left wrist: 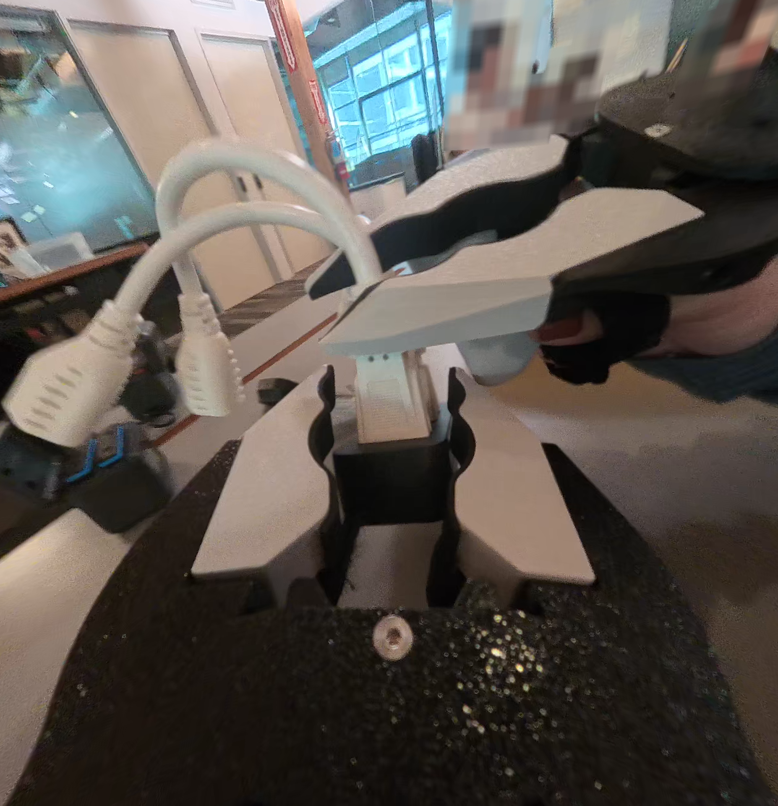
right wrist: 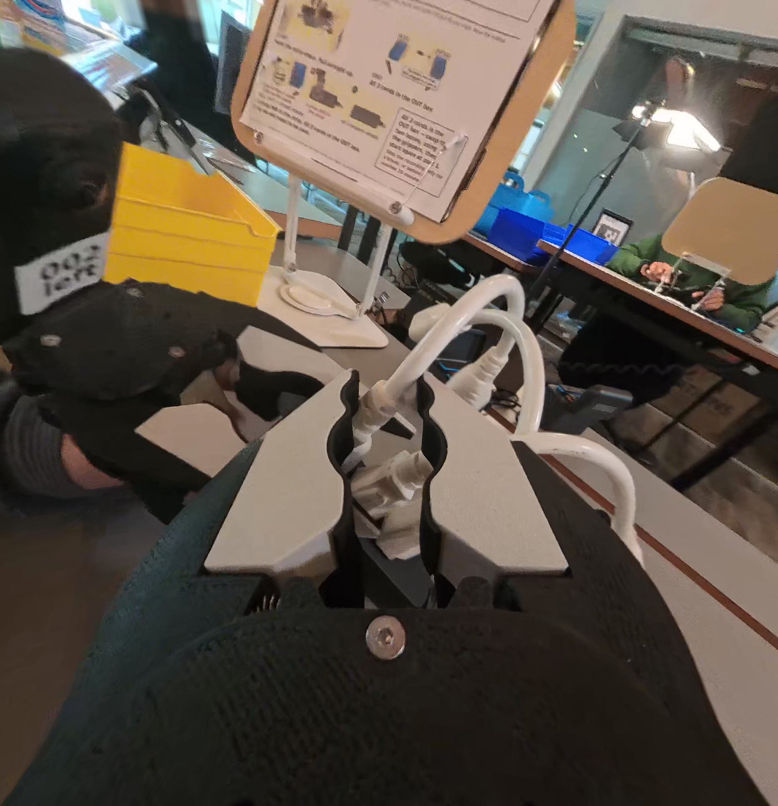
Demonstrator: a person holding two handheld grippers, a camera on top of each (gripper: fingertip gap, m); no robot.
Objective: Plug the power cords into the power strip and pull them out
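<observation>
In the left wrist view my left gripper (left wrist: 391, 379) is shut on the black end of the white power strip (left wrist: 394, 405), which runs forward between its fingers. My right gripper (left wrist: 335, 305) reaches in from the right above the strip, shut on a white plug. Two white cords (left wrist: 247, 161) arch up and to the left, and their socket ends (left wrist: 56, 392) hang free. In the right wrist view my right gripper (right wrist: 387, 384) clamps the white plug (right wrist: 391, 479) between its fingers, and the cords (right wrist: 487, 301) loop away. The left gripper's body (right wrist: 117, 340) is at the left.
Stacked yellow bins (right wrist: 182, 227) and an instruction board on a white stand (right wrist: 378, 109) stand behind the strip. The table's edge with a brown stripe (right wrist: 683, 580) runs on the right. A person in green (right wrist: 705, 279) sits at another table with blue bins (right wrist: 531, 231). The grippers' ends are close to 5 cm from one another.
</observation>
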